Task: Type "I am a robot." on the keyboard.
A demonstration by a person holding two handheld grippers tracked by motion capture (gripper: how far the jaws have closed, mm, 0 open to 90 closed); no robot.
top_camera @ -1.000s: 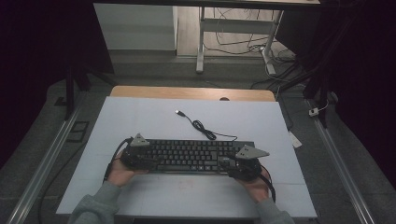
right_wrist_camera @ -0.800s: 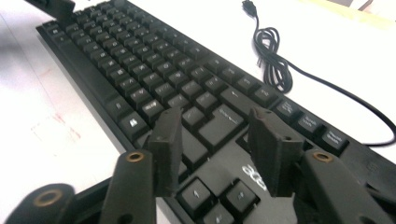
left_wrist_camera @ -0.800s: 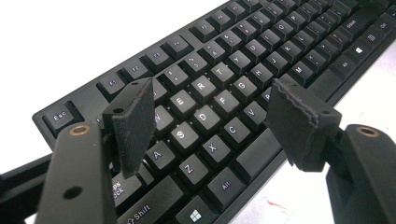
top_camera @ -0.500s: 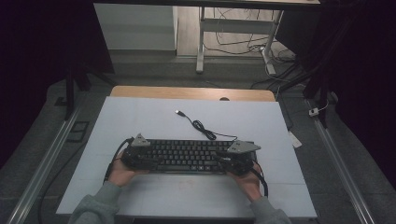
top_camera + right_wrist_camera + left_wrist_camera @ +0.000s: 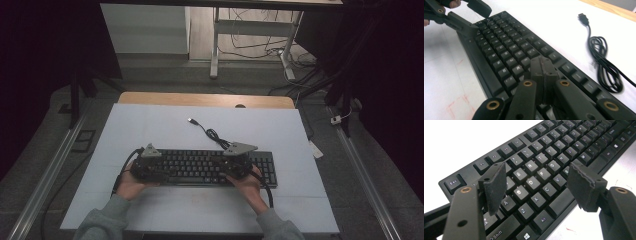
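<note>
Right tongs [image 5: 541, 72] just closed together w/ nothing between, poised over keyboard [image 5: 200, 167] mid-keys; left tongs [image 5: 536, 185] apart, no key visibly pressed yet.

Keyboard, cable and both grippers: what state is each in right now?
Keyboard: flat on the table, left end between the left gripper's open jaws.
Cable: loosely coiled behind the keyboard, USB plug free.
Left gripper: open.
Right gripper: just closed, nothing between its pads, over the keys.
</note>
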